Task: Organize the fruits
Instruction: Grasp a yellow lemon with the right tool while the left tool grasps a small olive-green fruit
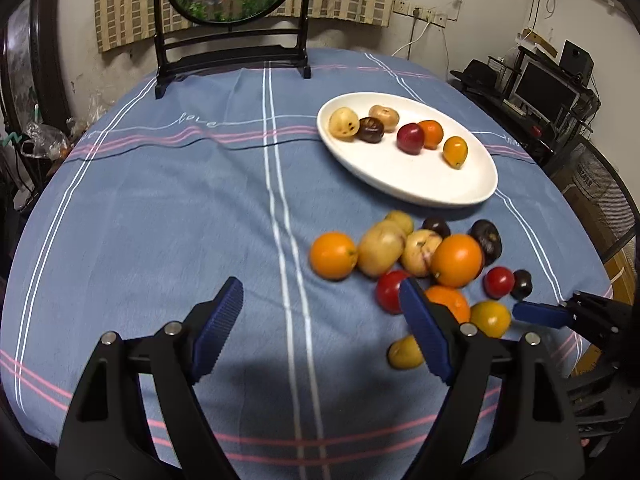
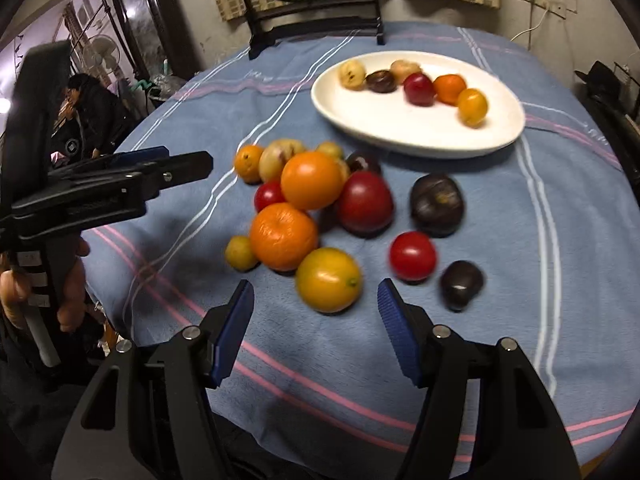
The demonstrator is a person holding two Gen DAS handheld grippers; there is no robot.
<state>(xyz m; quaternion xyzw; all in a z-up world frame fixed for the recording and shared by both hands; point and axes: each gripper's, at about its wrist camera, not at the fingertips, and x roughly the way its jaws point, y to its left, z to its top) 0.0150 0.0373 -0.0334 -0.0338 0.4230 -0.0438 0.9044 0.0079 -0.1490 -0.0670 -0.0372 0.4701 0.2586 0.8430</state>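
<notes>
Although six fruits already sit on the white plate (image 1: 404, 184), you have most of the sorting ahead of you. That plate lies well beyond both tongs, toward the far side of the surface (image 1: 160, 208), and its fruits line up along the far rim: a pale one, a dark one, another pale one, a red one, an orange one and a yellow one. The near half of the plate is bare.

Your left tongs (image 1: 322, 328) are spread wide and hold nothing; only blue cloth lies between the pads, and the loose pile (image 1: 420, 256) sits ahead and to their right, one orange fruit half hidden behind the right pad. Your right tongs (image 2: 316, 330) are also wide open and empty, and the yellow fruit (image 2: 329, 280) lies just ahead of the gap between the pads, nearest of all.

Roughly a dozen pieces remain off the plate. Just beyond the yellow one come two oranges (image 2: 298, 204), red tomato-like fruits, dark purple ones and pale ones, many touching. A small red fruit (image 2: 413, 256) and a small dark fruit (image 2: 461, 283) sit apart, ahead and right of the right tongs. I judge the job about a third done.
</notes>
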